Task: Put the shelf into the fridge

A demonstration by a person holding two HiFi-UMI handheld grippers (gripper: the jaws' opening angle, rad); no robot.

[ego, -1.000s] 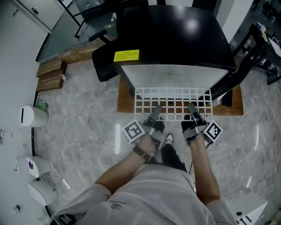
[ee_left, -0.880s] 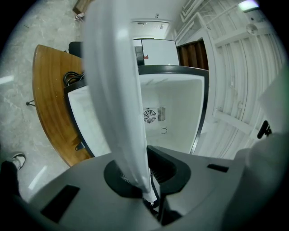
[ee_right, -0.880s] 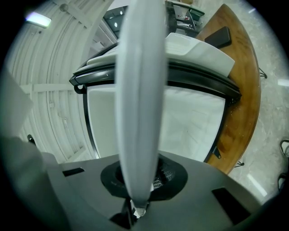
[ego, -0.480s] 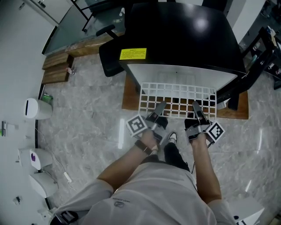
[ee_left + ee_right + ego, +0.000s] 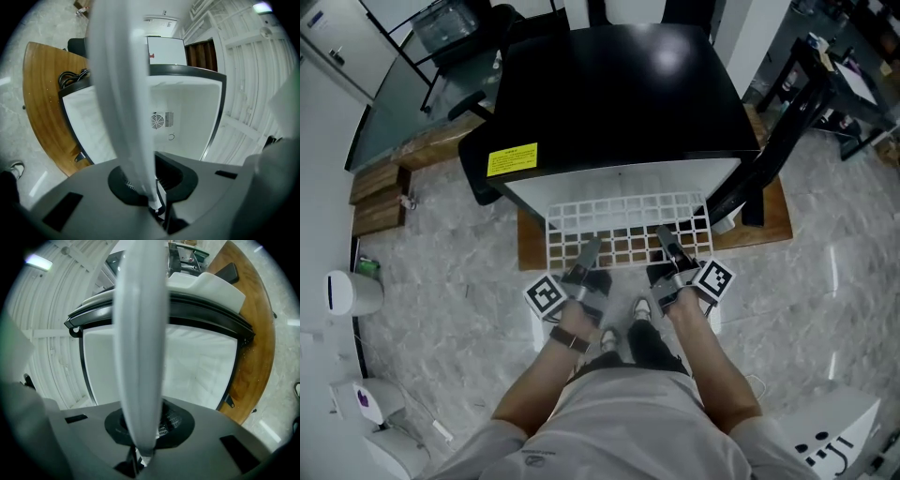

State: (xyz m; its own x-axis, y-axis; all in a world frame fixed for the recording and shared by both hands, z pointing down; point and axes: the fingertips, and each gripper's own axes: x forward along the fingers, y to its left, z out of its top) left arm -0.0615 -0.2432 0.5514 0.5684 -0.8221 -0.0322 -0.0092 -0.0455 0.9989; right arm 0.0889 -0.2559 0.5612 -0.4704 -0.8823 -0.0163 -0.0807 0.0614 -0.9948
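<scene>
I hold the white shelf (image 5: 623,201) level by its near edge, left gripper (image 5: 589,251) and right gripper (image 5: 667,240) each clamped on it, so it can slide squarely into the fridge (image 5: 609,84).

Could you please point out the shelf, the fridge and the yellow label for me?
shelf (image 5: 623,225), head view, middle of its white wire grid.
fridge (image 5: 619,89), head view, on its black top.
yellow label (image 5: 512,159), head view, centre of the sticker.
</scene>
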